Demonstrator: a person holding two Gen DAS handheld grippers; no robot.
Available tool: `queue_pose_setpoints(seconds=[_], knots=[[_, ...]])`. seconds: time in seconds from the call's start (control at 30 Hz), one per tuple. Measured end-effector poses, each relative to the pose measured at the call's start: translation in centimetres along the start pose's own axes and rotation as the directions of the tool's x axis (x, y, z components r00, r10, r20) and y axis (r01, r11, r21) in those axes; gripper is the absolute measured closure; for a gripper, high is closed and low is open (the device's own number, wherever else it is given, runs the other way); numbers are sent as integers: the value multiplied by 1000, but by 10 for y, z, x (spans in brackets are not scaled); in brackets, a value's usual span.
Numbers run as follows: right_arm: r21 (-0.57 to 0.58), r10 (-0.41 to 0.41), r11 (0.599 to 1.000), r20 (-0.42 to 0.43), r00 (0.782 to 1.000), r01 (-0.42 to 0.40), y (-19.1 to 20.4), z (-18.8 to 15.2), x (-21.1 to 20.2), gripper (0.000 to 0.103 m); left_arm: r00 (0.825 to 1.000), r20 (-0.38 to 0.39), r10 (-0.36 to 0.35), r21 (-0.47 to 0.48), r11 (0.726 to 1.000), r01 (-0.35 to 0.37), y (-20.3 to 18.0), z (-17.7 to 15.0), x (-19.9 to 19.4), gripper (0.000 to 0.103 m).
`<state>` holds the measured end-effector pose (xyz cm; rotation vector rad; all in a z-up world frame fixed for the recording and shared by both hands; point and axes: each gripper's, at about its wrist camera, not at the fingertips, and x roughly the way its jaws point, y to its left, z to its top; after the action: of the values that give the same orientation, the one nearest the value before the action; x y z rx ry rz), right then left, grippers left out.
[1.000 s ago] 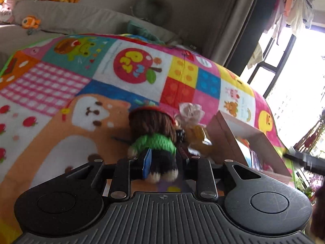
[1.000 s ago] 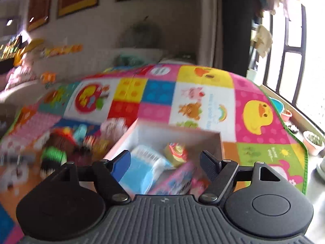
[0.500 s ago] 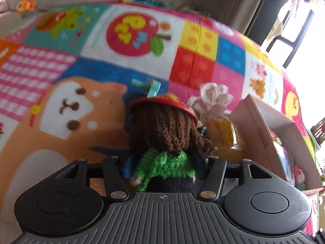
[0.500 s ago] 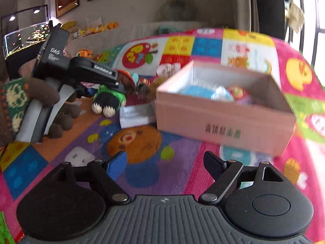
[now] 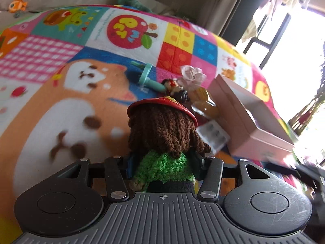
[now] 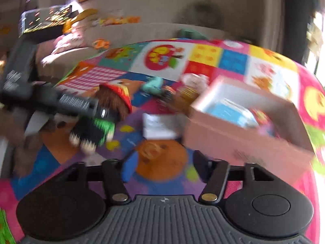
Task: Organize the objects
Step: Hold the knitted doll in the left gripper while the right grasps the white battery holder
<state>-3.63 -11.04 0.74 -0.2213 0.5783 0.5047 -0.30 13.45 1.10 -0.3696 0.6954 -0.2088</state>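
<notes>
left gripper (image 5: 162, 162) jaws closing, pinching crocheted doll with brown yarn hair, red hat, green sweater (image 5: 162, 138) above patchwork play mat (image 5: 61, 101), doll nearer lens than half a second ago | right gripper (image 6: 162, 166) closing on nothing | open pink cardboard box (image 6: 243, 138) right, bare mat between

Yellow letters on the red apple (image 5: 128, 31) of the mat (image 5: 40, 57), blurred, perhaps "PET". Small print beside it illegible. Dark print on the box (image 6: 243, 142) blurred.
</notes>
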Motion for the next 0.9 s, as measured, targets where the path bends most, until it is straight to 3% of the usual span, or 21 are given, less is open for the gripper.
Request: queue_pose_setpoints(seconds=[0.2,0.37,0.5,0.63,0.73,0.9], knots=[[7,11,1000,-52,999,-10,23,39,51,49,998,63,-19,-22,1000,20,11,-19,-22,47],[85,32,996,-131,991,-21,26,43,78,55,997,75,-29,-34,999,32,15,-21,-25,47],[114,120,988,-153,981,-103,30,34,62,55,996,79,-37,-51,998,41,17,-22,-26,47],[74,155,987,-174,972,-144,35,12,29,56,997,79,-22,-38,999,25,14,-22,-26,47],[50,134,991,-186,973,-127,29,-7,1,57,997,77,-16,-34,999,19,7,-24,-25,47],[50,45,998,-184,982,-36,2,-37,-36,57,997,38,-72,5,997,71,-18,-33,-18,47]])
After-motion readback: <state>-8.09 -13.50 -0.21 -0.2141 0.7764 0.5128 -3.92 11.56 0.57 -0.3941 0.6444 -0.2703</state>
